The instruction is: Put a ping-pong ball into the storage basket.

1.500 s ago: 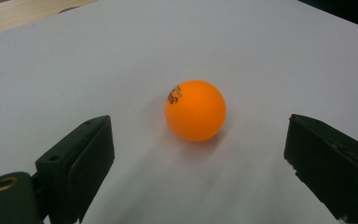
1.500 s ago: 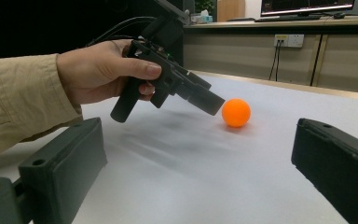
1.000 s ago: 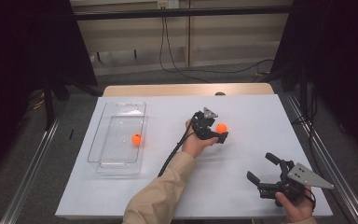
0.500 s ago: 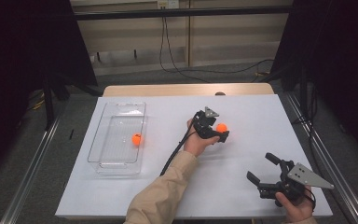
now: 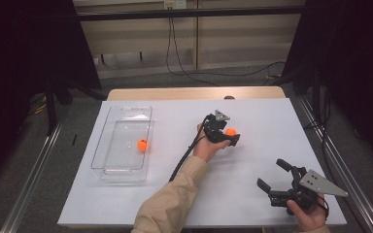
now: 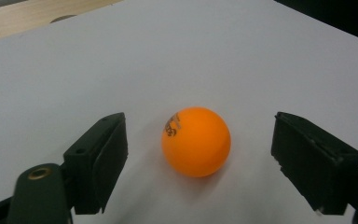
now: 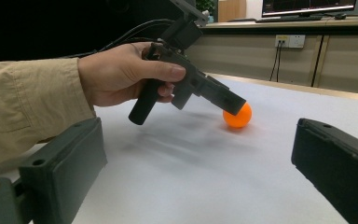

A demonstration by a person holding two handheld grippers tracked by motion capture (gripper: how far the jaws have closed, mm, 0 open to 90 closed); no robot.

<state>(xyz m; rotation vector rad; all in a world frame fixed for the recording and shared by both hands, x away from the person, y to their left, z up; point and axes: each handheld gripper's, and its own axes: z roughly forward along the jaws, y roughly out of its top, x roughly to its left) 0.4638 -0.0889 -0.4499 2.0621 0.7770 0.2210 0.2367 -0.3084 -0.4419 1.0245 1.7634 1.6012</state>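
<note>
An orange ball [image 5: 230, 131] rests on the white table [image 5: 252, 194] right of centre. My left gripper [image 5: 232, 136] is open, one jaw on each side of the ball and neither touching it. In the left gripper view the ball [image 6: 196, 141] lies midway in the wide gap of my left gripper [image 6: 198, 122]. A second orange ball [image 5: 142, 144] lies inside the clear plastic tray [image 5: 121, 173] at the left. My right gripper [image 5: 273, 175] is held open and empty near the front right edge. In the right gripper view, between my right gripper's jaws [image 7: 196, 154], I see the left gripper [image 7: 228, 101] over the ball [image 7: 237, 115].
The left gripper's black cable [image 5: 184, 158] trails back along the beige sleeve [image 5: 170, 204]. A wooden strip [image 5: 194, 93] borders the table's far edge. Metal rails [image 5: 34, 174] run along both sides of the table.
</note>
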